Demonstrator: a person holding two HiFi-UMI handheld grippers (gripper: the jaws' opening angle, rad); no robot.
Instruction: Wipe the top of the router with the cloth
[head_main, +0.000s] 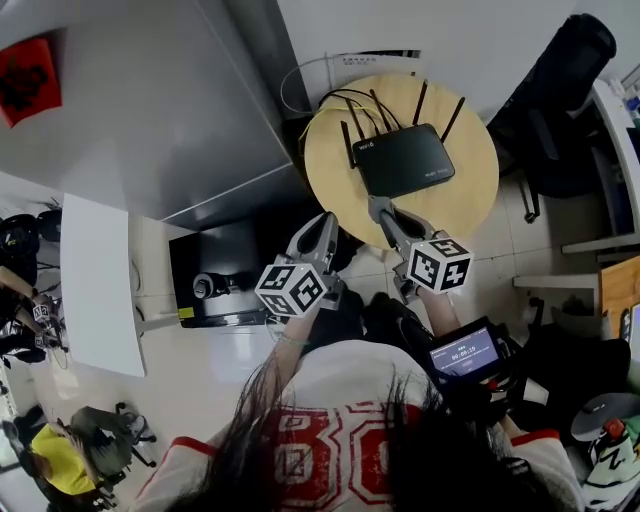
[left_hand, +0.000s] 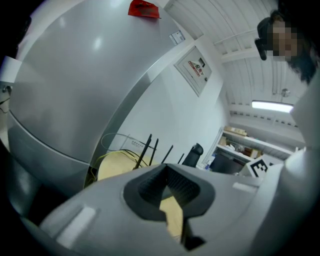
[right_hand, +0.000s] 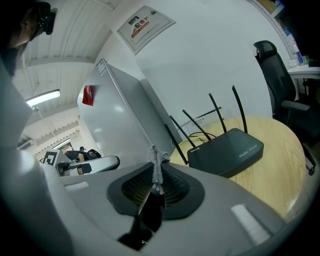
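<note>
A black router (head_main: 403, 160) with several upright antennas lies on a round wooden table (head_main: 470, 205). In the right gripper view the router (right_hand: 227, 150) sits ahead and to the right. My right gripper (right_hand: 156, 182) is shut on a small grey cloth (right_hand: 156, 162), whose tuft sticks up between the pads. Seen from the head view, the right gripper (head_main: 380, 208) hangs over the table's near edge, short of the router. My left gripper (head_main: 325, 228) is beside it, off the table's left edge, and looks shut (left_hand: 167, 182) with nothing in it. Only the router's antennas (left_hand: 148, 149) show in the left gripper view.
A tall grey metal cabinet (head_main: 150, 110) stands left of the table. Cables (head_main: 345, 98) trail behind the router. A black office chair (head_main: 560, 90) is at the right. A black box (head_main: 215, 270) and a white panel (head_main: 95, 285) sit on the floor at the left.
</note>
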